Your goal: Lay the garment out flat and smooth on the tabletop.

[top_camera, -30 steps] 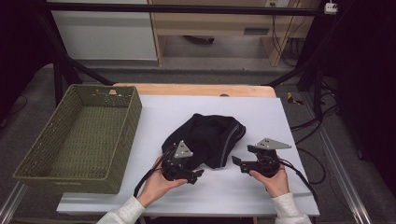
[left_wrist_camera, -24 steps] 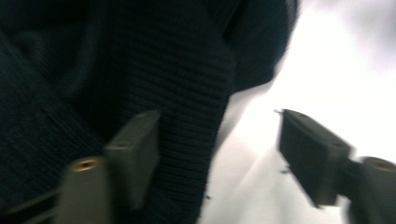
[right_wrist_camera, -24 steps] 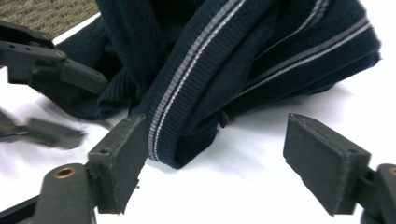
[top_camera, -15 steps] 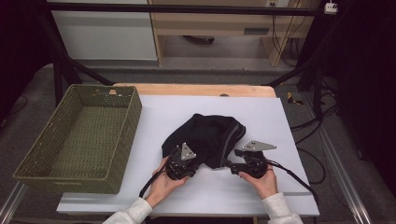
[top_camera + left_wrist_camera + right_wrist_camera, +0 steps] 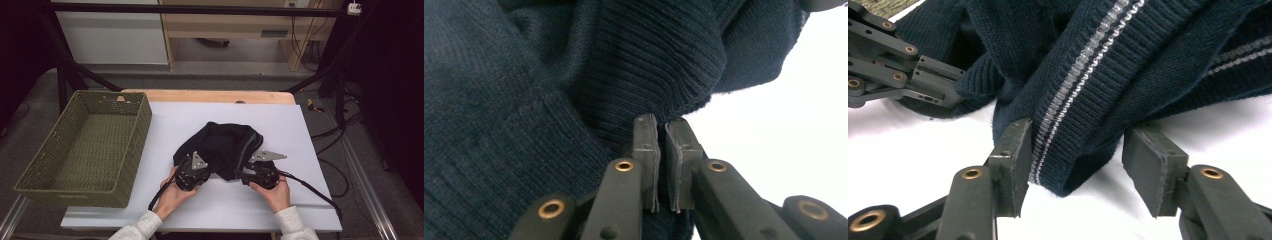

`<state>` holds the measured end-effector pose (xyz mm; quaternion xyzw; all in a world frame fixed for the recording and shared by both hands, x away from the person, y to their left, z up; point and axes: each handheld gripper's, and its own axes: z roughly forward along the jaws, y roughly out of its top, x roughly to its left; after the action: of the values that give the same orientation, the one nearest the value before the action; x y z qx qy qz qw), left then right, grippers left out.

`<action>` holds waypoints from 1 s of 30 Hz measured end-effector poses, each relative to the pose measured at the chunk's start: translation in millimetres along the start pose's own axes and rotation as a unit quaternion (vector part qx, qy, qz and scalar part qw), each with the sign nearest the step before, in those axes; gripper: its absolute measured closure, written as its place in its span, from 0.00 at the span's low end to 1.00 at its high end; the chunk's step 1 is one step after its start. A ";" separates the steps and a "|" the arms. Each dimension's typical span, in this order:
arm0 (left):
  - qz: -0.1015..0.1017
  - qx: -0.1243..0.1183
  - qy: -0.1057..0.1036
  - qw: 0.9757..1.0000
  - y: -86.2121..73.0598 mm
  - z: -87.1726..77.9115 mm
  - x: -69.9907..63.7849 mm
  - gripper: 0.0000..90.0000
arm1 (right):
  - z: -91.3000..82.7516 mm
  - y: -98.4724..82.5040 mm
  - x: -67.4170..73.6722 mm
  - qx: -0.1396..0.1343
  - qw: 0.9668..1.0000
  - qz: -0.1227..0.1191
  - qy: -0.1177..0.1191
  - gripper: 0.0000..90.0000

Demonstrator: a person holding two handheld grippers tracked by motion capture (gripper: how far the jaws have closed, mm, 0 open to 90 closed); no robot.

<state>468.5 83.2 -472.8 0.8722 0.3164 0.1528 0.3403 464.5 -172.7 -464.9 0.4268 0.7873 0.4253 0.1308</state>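
A dark navy knit sweater lies bunched at the middle of the white table. My left gripper is at its near left edge. Its jaws have just closed, and in the left gripper view they stand nearly together, pinching a ribbed fold. My right gripper comes in from the near right. Its jaws have been closing and straddle the ribbed hem with the grey stripe. One pad touches the knit; the other stands apart. The left gripper appears there too.
A green woven basket, with nothing in it, stands at the table's left. A white sheet covers the table, with a wooden edge at the back. Cables trail from both grippers toward the near edge.
Both hands have drawn in toward the sweater's near edge. The left jaws have gone from wide to closed on the knit. The right gripper has slid left onto the hem.
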 end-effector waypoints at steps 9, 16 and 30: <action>-0.016 -0.016 0.011 1.000 6.8 -26.5 13.8 0.96 | 1.9 3.1 5.1 0.015 0.999 0.002 0.028 0.92; -0.073 -0.076 0.032 0.994 7.6 -75.7 52.3 0.96 | -26.6 18.6 -1.4 -0.015 0.998 0.024 0.049 0.95; -0.136 -0.101 0.062 0.984 -0.9 -109.4 83.5 0.97 | -87.2 58.8 -19.3 -0.098 0.995 0.020 0.017 0.95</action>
<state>478.3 193.0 -390.2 0.7711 0.4355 0.1904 0.4236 459.4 -220.4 -369.4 0.4207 0.7353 0.5099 0.1497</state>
